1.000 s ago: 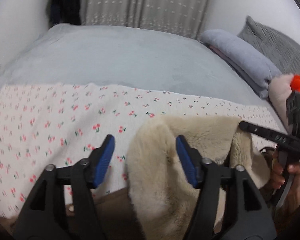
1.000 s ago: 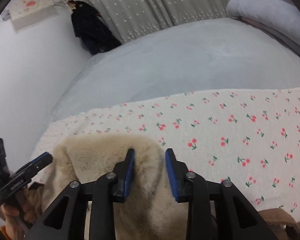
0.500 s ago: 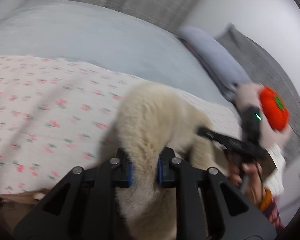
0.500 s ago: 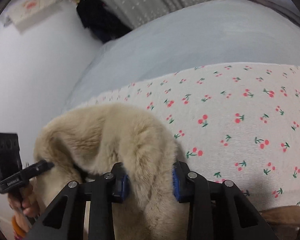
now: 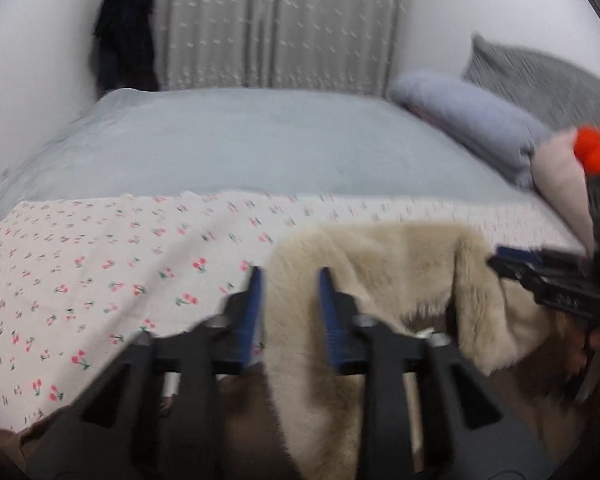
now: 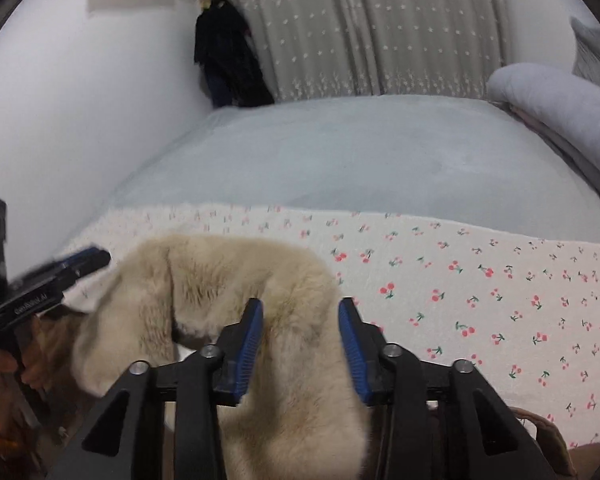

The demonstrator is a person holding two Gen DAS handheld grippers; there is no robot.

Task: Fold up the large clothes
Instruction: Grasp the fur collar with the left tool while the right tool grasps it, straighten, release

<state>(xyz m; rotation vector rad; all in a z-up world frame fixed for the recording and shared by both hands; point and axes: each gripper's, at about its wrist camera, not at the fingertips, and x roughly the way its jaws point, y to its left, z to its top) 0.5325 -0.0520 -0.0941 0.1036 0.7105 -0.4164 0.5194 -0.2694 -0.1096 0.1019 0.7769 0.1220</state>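
In the left wrist view, a dark garment (image 5: 126, 32) hangs in the upper left corner beside a grey curtain (image 5: 276, 24). Below them spreads a pale grey bed cover (image 5: 240, 140), and across the lower left lies a white sheet printed with red cherries (image 5: 80, 264). At lower centre the left gripper (image 5: 291, 304) is clenched on a fold of the cream furry garment (image 5: 384, 256); its jaws have just been closing, and the fur is pinched between the blue pads (image 5: 253, 308). The garment drapes from centre toward the right edge, over the near side of the bed. At right a lavender pillow (image 5: 472, 120) lies before a grey cushion (image 5: 540, 76), and the other gripper enters from the right edge.

In the right wrist view, the left gripper shows at the left edge, held by a hand (image 6: 0, 364). The cream furry garment (image 6: 228, 268) arches from lower left to centre, resting on the cherry sheet (image 6: 480, 280). The right gripper (image 6: 300, 338) at lower centre grasps a thick fold of the fur; its jaws have just been closing too. The lavender pillow (image 6: 556, 96) sits at the upper right.
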